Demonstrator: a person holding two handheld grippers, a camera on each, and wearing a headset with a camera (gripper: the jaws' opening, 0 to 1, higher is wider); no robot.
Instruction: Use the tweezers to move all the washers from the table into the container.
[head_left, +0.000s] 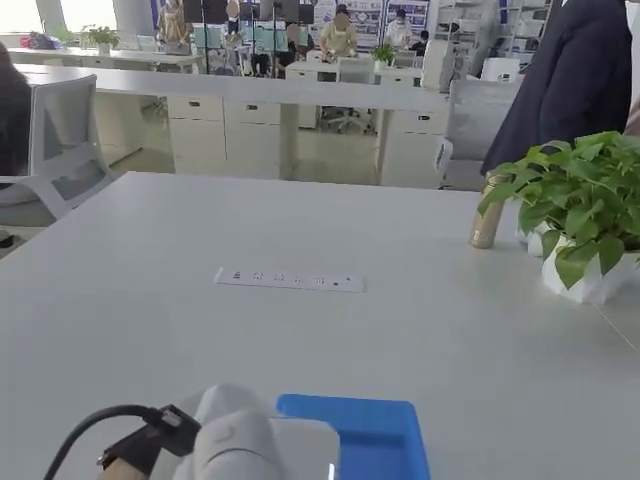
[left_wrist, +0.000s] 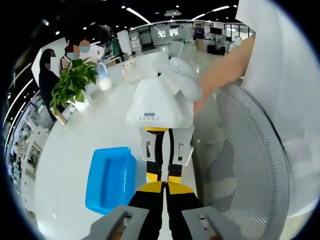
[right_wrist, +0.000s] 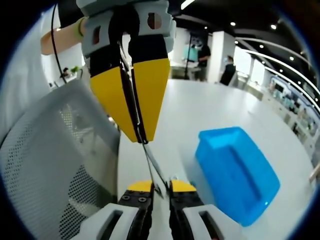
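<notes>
My two grippers meet tip to tip over the white table (head_left: 300, 340). In the right gripper view, the left gripper (right_wrist: 140, 137) comes down from the top with its yellow jaws shut on thin metal tweezers (right_wrist: 146, 152). The tweezers' lower end sits between the closed jaws of my right gripper (right_wrist: 161, 192). The left gripper view shows my left gripper (left_wrist: 163, 187) and the white right gripper (left_wrist: 163, 176) facing it. A blue container (head_left: 370, 430) (left_wrist: 110, 177) (right_wrist: 235, 170) stands on the table just beside them. A gripper's white body (head_left: 235, 440) shows at the bottom of the head view.
A potted plant (head_left: 585, 215) and a gold cylinder (head_left: 488, 215) stand at the table's right. A flat power strip (head_left: 290, 280) lies mid-table. A grey mesh chair (left_wrist: 245, 165) (right_wrist: 55, 150) is close behind the grippers. A person in a dark jacket (head_left: 570, 80) stands at the far right.
</notes>
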